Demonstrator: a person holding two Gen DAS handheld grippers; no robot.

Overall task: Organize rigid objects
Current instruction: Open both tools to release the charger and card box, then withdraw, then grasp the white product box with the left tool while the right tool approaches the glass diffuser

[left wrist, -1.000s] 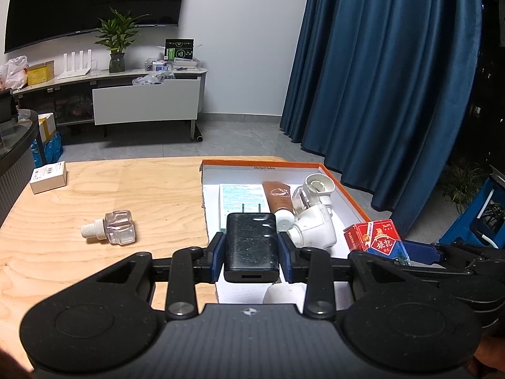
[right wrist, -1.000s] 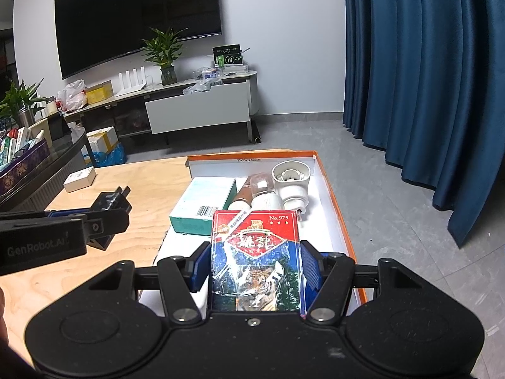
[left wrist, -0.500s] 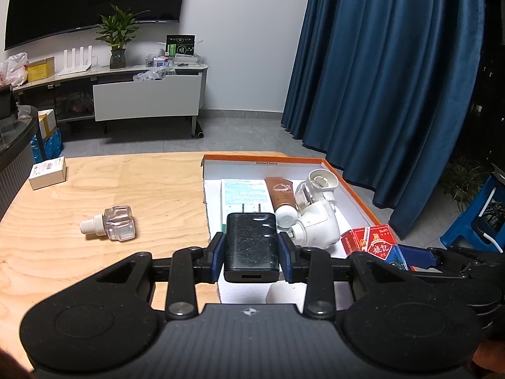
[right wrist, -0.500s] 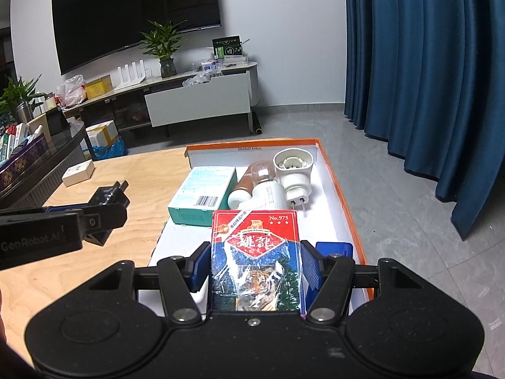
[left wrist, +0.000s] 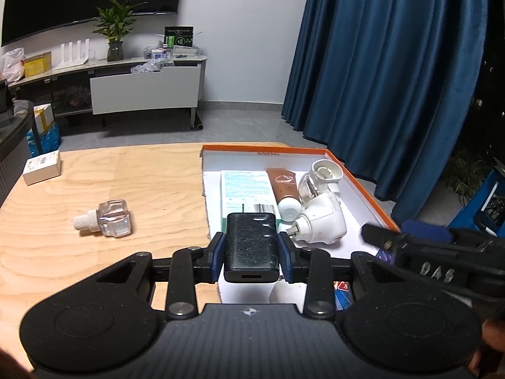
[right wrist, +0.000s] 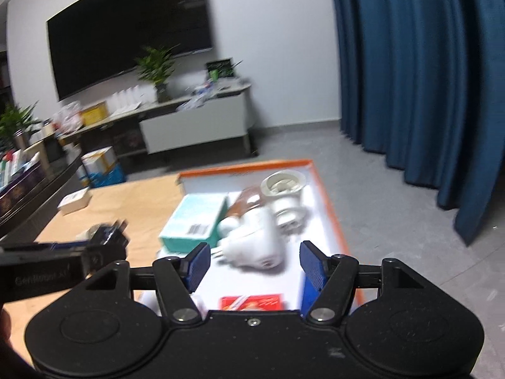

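Closest to us, our left gripper [left wrist: 251,250] is clamped on a black charger [left wrist: 251,244], its blue pads pressed flat against both sides, the USB port facing us and the two prongs pointing away, held over the near left edge of the tray. Our right gripper [right wrist: 254,263] stands released: its jaws have just been opening, and nothing sits between the blue pads [right wrist: 199,263]. Just below them, at the near end of the orange-rimmed tray [right wrist: 326,195], the red card pack [right wrist: 251,302] lies flat on the white floor, partly hidden by the gripper body. Beyond it in the tray a white plug-in device [left wrist: 320,221] lies on its side with its prongs toward us, touching the cap of a brown tube [left wrist: 283,186]; a teal box [left wrist: 244,186] lies flat to the left of the tube, and a second white plug-in device [left wrist: 325,175] with a clear bottle sits at the far right. Out on the wooden table [left wrist: 126,177], well apart from the tray, a small clear bottle [left wrist: 109,218] with a white cap lies on its side, and farther off near the left edge rests a small white box [left wrist: 43,167]. The right wrist view is blurred, so finer detail there is lost.
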